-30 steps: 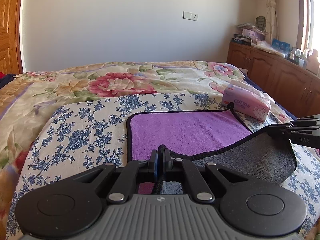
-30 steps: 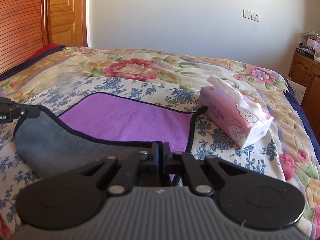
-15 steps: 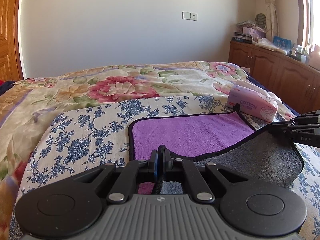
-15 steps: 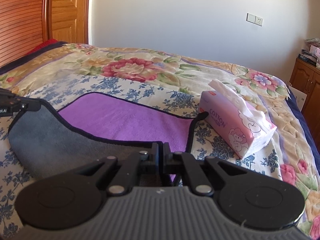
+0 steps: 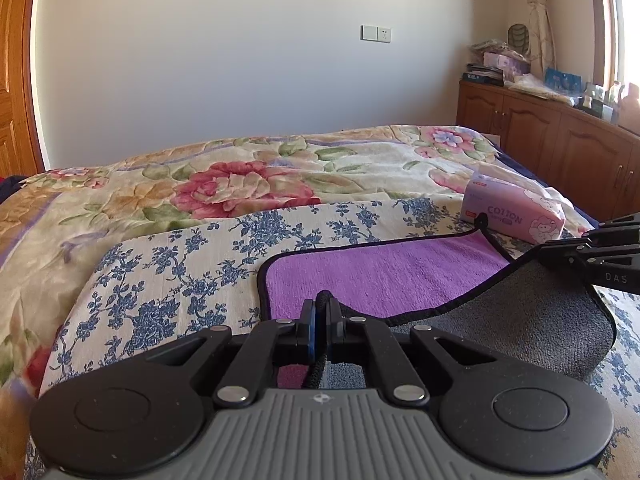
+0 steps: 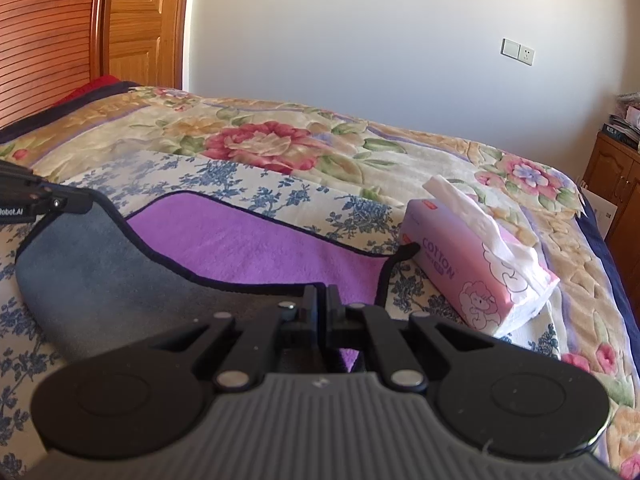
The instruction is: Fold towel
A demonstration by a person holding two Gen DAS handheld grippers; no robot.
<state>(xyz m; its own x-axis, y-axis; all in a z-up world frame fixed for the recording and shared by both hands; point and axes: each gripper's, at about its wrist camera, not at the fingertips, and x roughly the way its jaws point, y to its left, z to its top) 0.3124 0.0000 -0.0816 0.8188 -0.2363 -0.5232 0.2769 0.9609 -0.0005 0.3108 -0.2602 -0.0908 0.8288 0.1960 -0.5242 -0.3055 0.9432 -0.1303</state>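
Observation:
A towel, purple on one face and grey on the other with a black hem, lies on the blue-flowered cloth. Its near edge is lifted, so the grey underside sags between the two grippers. My left gripper is shut on the towel's near left corner, the black hem pinched between its jaws. My right gripper is shut on the near right corner. In the left wrist view the right gripper enters at the right edge; in the right wrist view the left gripper shows at the left edge.
A pink tissue pack lies on the bed just past the towel's far right corner, touching its hanging loop. The floral bedspread stretches to the wall. A wooden cabinet with clutter stands to the right, a wooden door to the left.
Both grippers stay shut on the towel's near corners. The view from each has shifted slightly, with the bed sitting lower in frame and the purple face showing narrower.

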